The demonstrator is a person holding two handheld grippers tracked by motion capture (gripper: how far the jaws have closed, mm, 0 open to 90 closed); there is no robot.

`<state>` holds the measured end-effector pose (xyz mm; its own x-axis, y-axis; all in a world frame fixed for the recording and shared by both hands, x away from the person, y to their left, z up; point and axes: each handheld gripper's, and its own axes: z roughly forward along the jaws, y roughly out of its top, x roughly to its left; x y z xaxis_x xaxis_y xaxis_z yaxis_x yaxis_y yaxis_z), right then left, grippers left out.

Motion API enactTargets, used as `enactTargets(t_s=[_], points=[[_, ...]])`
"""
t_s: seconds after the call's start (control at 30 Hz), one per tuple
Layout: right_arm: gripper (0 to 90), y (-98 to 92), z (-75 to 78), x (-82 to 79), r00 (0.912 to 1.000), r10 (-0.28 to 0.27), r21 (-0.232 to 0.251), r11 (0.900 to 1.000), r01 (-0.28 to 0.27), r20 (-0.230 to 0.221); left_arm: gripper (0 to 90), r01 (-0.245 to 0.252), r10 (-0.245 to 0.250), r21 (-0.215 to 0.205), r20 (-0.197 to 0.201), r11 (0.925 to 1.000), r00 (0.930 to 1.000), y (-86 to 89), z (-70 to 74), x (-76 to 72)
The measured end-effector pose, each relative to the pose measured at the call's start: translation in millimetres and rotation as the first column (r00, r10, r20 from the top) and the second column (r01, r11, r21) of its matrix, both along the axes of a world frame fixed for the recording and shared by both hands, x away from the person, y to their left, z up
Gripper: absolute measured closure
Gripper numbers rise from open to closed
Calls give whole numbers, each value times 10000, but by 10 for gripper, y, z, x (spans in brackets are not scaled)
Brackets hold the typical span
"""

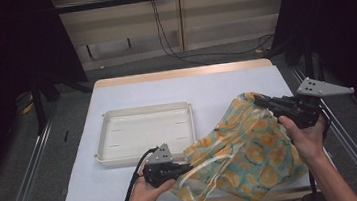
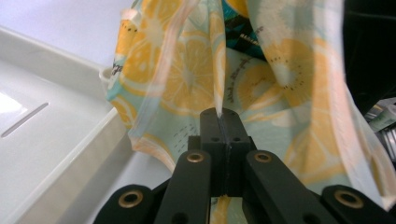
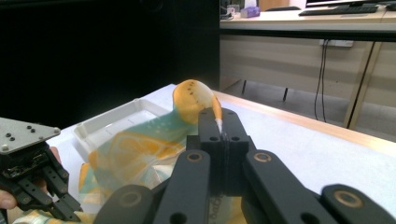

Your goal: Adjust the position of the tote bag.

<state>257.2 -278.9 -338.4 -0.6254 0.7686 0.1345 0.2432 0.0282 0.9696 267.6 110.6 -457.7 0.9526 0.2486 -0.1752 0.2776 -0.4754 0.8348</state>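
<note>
A thin plastic bag [image 1: 246,151] printed with orange slices on teal is stretched between both grippers over the table's right front. My left gripper [image 1: 186,169] is shut on the bag's near-left edge; its own view shows the bag [image 2: 196,79] pinched between the closed jaws of the left gripper [image 2: 219,116]. My right gripper [image 1: 258,100] is shut on the bag's far upper edge and holds it up. In its own view the bag [image 3: 140,149] hangs from the tip of the right gripper [image 3: 219,122], and the left gripper [image 3: 60,203] shows farther off.
A shallow white tray [image 1: 117,115] sits left of the bag on the white table cover [image 1: 190,86], its rim close to the left gripper; the tray [image 2: 56,154] runs along the left gripper view. Metal rails flank the table. Cables lie on the floor beyond.
</note>
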Motion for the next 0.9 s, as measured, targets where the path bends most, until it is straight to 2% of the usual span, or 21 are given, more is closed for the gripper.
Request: enactTargets(t_s=[0.07, 0.1, 0.13, 0.23, 0.3, 0.33, 0.37, 0.4, 0.47, 0.5, 0.57, 0.7, 0.73, 0.77, 0.87, 0.9], points=[[899, -26, 20, -19, 9999, -126, -38, 9999, 126, 60, 900, -131, 130, -279, -20, 9995, 9999, 12, 60, -4], [898, -57, 42, -29, 9998, -168, 26, 9999, 167, 133, 900, -178, 176, -788, -27, 9967, 9998, 21, 158, -19], [898, -57, 42, -29, 9998, -168, 26, 9999, 167, 133, 900, -178, 176, -788, -27, 9967, 9998, 21, 158, -19], [898, -128, 64, -39, 9990, -402, 94, 9992, 400, 178, 900, -54, 96, -1386, 300, 9903, 9995, 10, 334, -69], [898, -191, 66, -48, 9977, -640, 125, 9979, 637, 235, 900, 22, 53, -1577, 470, 9875, 9989, -10, 420, -105], [898, -225, 69, -60, 9954, -909, -4, 9959, 909, 302, 900, 100, -13, -1674, 523, 9858, 9986, -29, 447, -121], [898, -236, 72, -79, 9917, -1229, -422, 9913, 1244, 364, 900, 184, -92, -1731, 535, 9847, 9985, -48, 463, -132], [898, -251, 69, -89, 9907, -1310, -667, 9888, 1333, 373, 900, 201, -102, -1702, 590, 9852, 9982, -65, 473, -140], [898, -305, 41, -108, 9907, -1342, -486, 9896, 1351, 209, 900, 329, -237, -1660, 567, 9856, 9981, -121, 466, -156], [898, -370, -12, -127, 9879, -1549, -672, 9857, 1547, 10, 900, 456, -377, -1534, 539, 9871, 9978, -175, 453, -172], [898, -402, -40, -130, 9871, -1600, -658, 9851, 1592, -69, 900, 587, -506, -1451, 589, 9877, 9970, -216, 444, -182], [898, -548, -220, -141, 9796, -1939, -755, 9789, 1896, -534, 900, 881, -817, -1075, 624, 9903, 9947, -334, 377, -208], [898, -576, -285, -150, 9756, -2096, -885, 9751, 2035, -654, 900, 932, -878, -901, 629, 9916, 9942, -363, 355, -210], [898, -624, -382, -166, 9712, -2197, -965, 9728, 2108, -927, 900, 1037, -996, -909, 483, 9904, 9939, -396, 324, -212], [898, -670, -457, -174, 9669, -2319, -1079, 9694, 2206, -1066, 899, 1262, -1238, -611, 409, 9901, 9915, -495, 250, -232], [898, -717, -534, -170, 9609, -2479, -1179, 9651, 2338, -1237, 898, 1330, -1310, -645, 351, 9890, 9908, -529, 224, -242]])
